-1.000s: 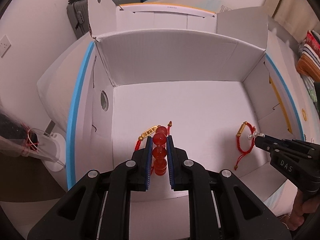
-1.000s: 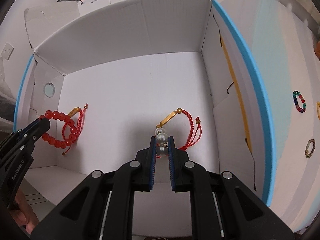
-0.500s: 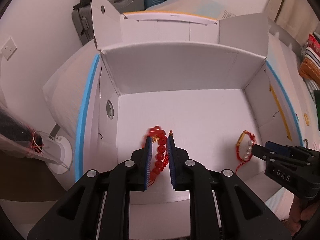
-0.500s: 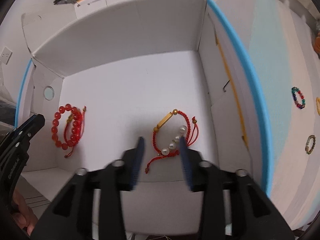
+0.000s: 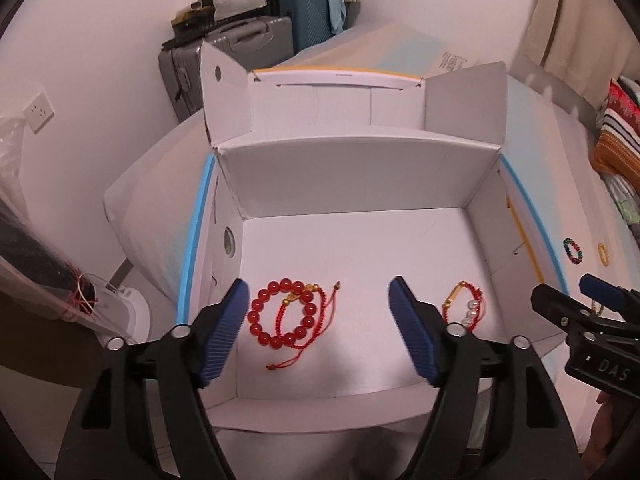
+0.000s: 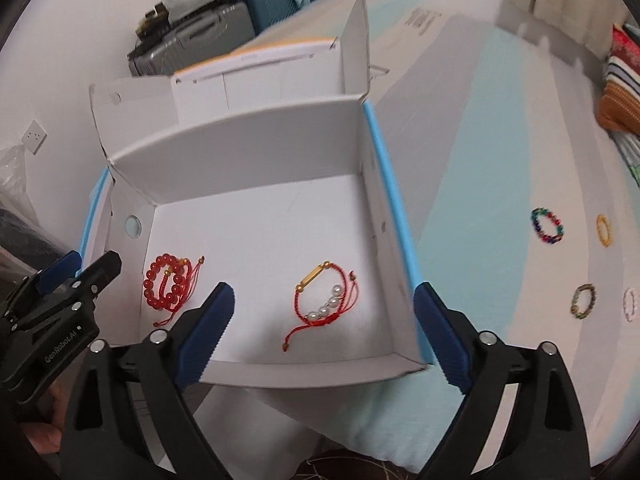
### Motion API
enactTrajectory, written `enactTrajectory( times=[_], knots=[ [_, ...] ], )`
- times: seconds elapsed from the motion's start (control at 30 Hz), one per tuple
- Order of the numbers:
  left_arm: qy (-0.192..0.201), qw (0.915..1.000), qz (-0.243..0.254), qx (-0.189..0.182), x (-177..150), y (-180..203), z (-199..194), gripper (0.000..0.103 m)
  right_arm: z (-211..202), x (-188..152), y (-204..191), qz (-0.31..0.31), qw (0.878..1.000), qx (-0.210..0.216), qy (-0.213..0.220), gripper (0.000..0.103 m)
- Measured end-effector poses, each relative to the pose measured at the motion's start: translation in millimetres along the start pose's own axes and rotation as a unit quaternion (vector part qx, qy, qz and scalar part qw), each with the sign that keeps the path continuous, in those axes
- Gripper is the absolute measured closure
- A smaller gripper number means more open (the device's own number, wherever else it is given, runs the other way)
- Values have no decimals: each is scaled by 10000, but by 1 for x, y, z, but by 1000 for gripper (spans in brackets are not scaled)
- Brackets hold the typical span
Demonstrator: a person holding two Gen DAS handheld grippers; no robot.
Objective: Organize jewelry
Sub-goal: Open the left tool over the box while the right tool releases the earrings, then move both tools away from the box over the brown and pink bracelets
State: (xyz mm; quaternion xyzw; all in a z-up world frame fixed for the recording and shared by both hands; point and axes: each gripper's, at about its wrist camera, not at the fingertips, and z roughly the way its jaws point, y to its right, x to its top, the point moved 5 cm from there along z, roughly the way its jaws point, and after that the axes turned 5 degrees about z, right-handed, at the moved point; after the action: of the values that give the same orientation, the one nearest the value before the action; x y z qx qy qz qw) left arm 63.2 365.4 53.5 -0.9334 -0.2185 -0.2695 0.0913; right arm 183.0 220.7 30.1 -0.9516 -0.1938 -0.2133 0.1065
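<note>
Jewelry now lies loose on the floor of the open white cardboard box. At its left, the red round-bead bracelet, clamped in the left gripper a second ago, rests with a red cord bracelet bearing a gold bar; those jaws have swung wide apart and pulled back. Toward the right, the red cord bracelet with white pearls lies released, the right gripper likewise spread wide and withdrawn. Four small bead rings sit on the pale blue bedcover.
</note>
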Motion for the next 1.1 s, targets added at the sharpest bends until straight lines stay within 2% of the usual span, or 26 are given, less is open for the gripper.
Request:
enactTrajectory(
  times=[0.07, 0.23, 0.57, 1.1],
  knots=[
    [72, 10000, 36, 17, 0, 6, -7, 17, -9, -2, 6, 18, 9999, 23, 136, 12],
    [184, 9997, 161, 5, 1, 25, -20, 6, -30, -4, 26, 151, 9991, 17, 390, 8],
    [264, 9982, 470, -245, -3, 84, -42, 6, -67, -17, 81, 453, 9963, -62, 726, 8],
    [354, 9927, 996, -579, -13, 175, -57, 6, -110, -41, 180, 969, 9880, -500, 1091, 8]
  ],
)
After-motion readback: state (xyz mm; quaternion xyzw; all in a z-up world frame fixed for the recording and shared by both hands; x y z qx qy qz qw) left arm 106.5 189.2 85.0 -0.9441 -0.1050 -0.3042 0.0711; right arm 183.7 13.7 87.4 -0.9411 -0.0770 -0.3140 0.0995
